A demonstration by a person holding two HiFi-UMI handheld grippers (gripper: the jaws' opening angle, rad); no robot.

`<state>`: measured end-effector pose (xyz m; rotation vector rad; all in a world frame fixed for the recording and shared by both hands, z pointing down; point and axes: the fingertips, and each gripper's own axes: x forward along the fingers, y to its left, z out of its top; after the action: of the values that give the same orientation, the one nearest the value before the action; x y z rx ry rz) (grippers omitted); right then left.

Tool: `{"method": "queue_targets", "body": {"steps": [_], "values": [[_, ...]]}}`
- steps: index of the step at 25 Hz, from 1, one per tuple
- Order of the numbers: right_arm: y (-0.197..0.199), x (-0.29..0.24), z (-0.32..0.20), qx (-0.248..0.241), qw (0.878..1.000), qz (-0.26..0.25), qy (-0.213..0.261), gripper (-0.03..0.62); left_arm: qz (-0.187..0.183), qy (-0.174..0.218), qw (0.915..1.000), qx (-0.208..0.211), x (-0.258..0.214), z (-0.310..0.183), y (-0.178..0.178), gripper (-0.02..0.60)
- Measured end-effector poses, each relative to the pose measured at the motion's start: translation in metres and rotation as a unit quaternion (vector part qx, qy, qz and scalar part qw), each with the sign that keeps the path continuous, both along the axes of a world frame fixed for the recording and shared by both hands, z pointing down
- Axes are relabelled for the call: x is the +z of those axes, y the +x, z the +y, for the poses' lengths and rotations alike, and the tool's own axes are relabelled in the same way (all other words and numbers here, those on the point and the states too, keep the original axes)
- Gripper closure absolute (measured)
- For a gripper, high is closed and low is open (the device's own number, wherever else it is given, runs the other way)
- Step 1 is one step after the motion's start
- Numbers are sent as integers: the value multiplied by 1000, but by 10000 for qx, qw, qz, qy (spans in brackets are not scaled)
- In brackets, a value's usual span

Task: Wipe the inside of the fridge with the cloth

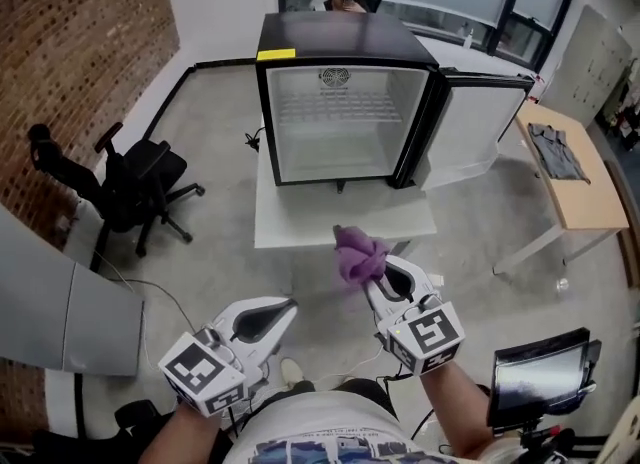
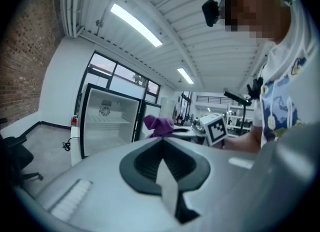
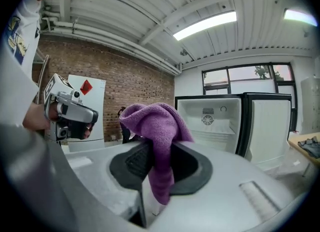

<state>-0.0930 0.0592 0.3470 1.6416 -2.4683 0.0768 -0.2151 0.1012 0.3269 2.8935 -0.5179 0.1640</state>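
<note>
Nearest the body, the left gripper hangs low with its jaws closed together on nothing. Just ahead of it and further forward, the right gripper is clenched on a crumpled purple terry cloth. The cloth is pinched at its middle, so a loose wad stands proud of the jaw tips and a shorter tail hangs down between them. It looks soft and dry, with no flat face yet presented for wiping.

Beyond the cloth comes a low white table, and on it sits the black-framed mini fridge with a white interior. Its door swings wide to the right, and a wire shelf crosses the upper half.

The open cavity lies straight ahead of the cloth and a little to its left, well apart from it. The right gripper is the nearer one (and the only one loaded), so I judge the reach falls to it. The wad would lead into the opening, along the line of the jaws.
</note>
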Motion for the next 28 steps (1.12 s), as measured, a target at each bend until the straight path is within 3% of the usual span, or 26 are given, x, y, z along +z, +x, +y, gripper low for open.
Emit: {"method": "queue_targets", "body": {"steps": [6, 13, 23, 28], "values": [[1, -7, -48, 566, 9980, -256, 132, 516, 137, -138, 9994, 289, -2, -35, -20, 575], [27, -21, -122, 843, 9957, -199, 337, 516, 70, -65, 9998, 171, -7, -76, -29, 575], [95, -36, -259, 1210, 9912, -210, 498, 516, 41, 260, 9996, 46, -26, -132, 20, 575], [133, -40, -311, 1391, 9887, -184, 528, 516, -11, 214, 9997, -68, -28, -159, 39, 575]]}}
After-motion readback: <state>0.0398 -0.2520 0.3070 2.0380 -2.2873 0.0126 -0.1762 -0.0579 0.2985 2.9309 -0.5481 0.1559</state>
